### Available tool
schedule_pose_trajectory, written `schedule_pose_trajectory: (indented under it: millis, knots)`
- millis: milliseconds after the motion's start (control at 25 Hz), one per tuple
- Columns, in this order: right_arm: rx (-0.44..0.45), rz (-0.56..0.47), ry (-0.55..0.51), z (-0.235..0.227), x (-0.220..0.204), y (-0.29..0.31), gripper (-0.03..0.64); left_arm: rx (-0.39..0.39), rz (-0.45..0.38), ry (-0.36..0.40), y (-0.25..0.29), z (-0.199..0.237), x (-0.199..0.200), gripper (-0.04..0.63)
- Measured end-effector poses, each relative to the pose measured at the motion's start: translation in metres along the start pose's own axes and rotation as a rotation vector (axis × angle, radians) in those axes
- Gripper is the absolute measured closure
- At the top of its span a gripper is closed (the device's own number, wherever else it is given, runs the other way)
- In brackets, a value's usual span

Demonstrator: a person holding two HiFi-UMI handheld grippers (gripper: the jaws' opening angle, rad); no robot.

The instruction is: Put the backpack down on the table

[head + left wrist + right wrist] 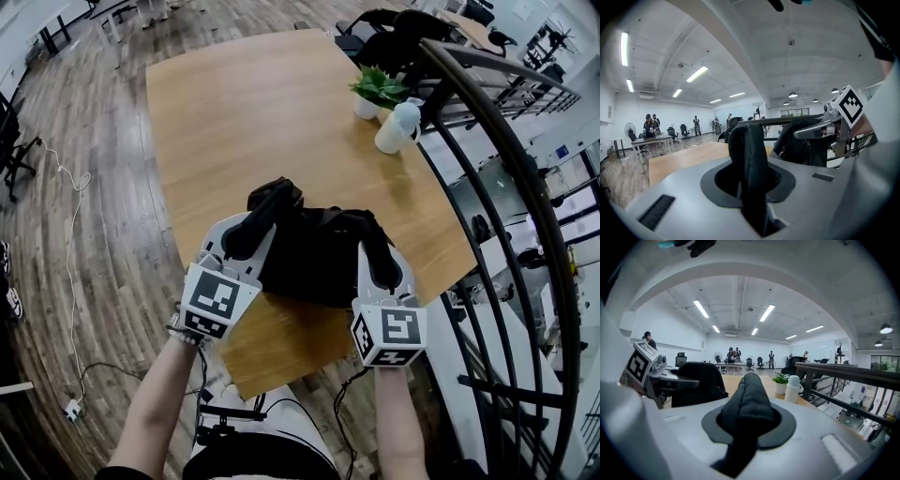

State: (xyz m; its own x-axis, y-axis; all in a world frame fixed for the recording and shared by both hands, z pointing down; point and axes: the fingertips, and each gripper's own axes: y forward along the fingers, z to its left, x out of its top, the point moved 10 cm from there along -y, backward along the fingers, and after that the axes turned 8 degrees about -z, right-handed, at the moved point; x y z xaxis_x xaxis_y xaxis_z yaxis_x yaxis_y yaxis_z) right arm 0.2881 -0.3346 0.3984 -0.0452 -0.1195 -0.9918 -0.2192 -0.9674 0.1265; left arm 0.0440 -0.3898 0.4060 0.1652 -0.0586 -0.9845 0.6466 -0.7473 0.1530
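A black backpack (314,248) is over the near end of the wooden table (244,103), held between my two grippers; whether its bottom touches the tabletop I cannot tell. My left gripper (251,234) is shut on a padded black strap (747,159) at the bag's left side. At the right side, my right gripper (380,258) is shut on the other padded strap (750,399). The left gripper view shows the bag's body (801,145) with the right gripper (825,129) beside it. In the right gripper view the bag (698,380) sits left of centre.
A small potted plant (378,89) and a white bottle (397,127) stand at the table's right edge. A dark curved railing (525,187) runs close along the right. Black chairs (394,37) crowd the far end. A cable (70,244) lies on the wood floor at left.
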Motion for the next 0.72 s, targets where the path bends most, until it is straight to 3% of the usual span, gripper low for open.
schedule_pose_trajectory:
  millis: [440, 720]
  knots:
    - [-0.006, 0.064, 0.007, -0.005, -0.031, 0.007, 0.546, 0.004, 0.088, 0.001, 0.017, 0.0, -0.026, 0.523]
    - [0.004, 0.122, 0.044, -0.003, -0.049, 0.008, 0.541, -0.007, 0.111, -0.082, 0.021, 0.005, -0.042, 0.511]
